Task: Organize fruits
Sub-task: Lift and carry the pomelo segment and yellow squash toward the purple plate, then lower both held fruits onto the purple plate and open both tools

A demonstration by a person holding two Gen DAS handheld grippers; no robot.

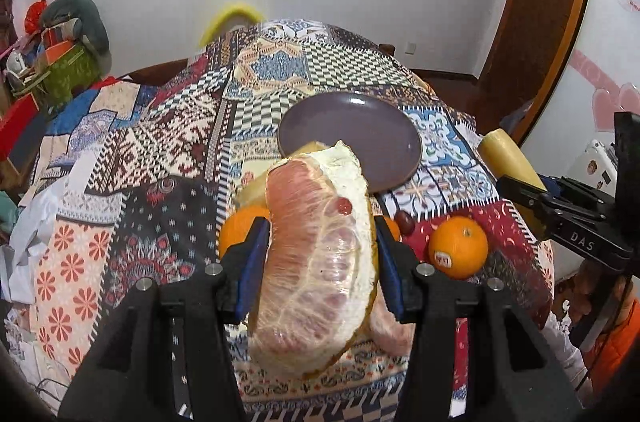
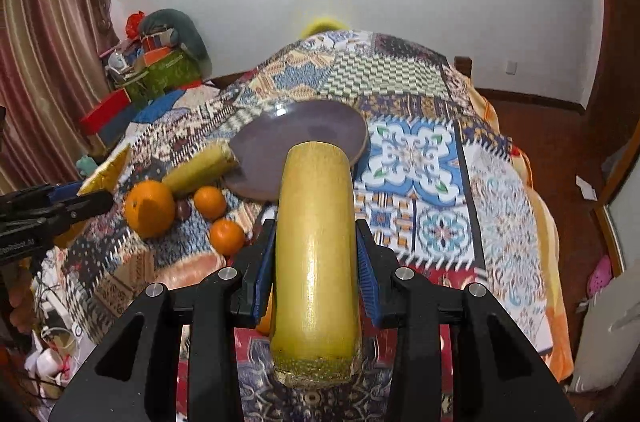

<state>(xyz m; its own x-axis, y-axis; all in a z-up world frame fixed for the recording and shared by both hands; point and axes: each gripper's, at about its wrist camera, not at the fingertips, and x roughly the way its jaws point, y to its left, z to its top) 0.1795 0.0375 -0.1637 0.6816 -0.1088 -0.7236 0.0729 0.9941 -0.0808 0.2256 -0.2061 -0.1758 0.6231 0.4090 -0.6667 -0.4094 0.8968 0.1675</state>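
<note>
My left gripper (image 1: 320, 262) is clamped on a peeled pomelo wedge (image 1: 316, 254), its long axis running straight ahead between the fingers. My right gripper (image 2: 316, 262) is clamped on a yellow sugarcane section (image 2: 316, 246), also lengthwise. The purple plate (image 1: 384, 126) lies empty just ahead of both. I judge the right's cane tip nearer, already over the rim.

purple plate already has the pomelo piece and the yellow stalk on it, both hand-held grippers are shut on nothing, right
Not right. The purple plate is bare. In the left wrist view, the left hand-held gripper holds the pomelo piece; in the right wrist view, the right hand-held gripper holds the yellow stalk.
</note>
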